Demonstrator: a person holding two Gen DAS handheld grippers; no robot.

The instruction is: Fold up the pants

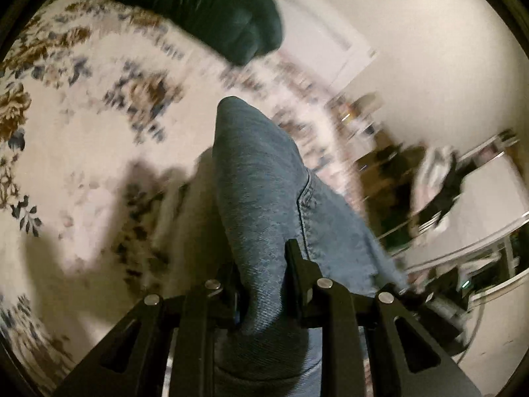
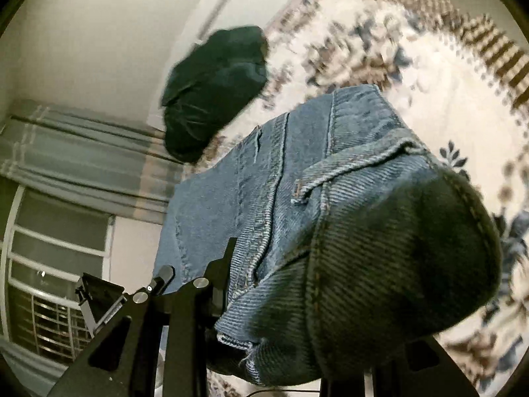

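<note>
Blue denim pants (image 1: 261, 192) are held up above a floral rug. My left gripper (image 1: 264, 264) is shut on a fold of the denim, which runs up between its black fingers (image 1: 297, 264) and hangs away forward. In the right wrist view the pants (image 2: 264, 178) show their waistband, a belt loop and seams. My right gripper (image 2: 274, 284) is shut on the waistband area; the bunched cloth hides its right finger, only the left finger (image 2: 224, 271) shows.
A dark green garment (image 1: 205, 6) lies on the cream floral rug (image 1: 82, 106); it also shows in the right wrist view (image 2: 215, 89). White walls, a grey curtain (image 2: 76, 152), a barred window (image 2: 49, 264) and cluttered shelves (image 1: 429, 182) surround the rug.
</note>
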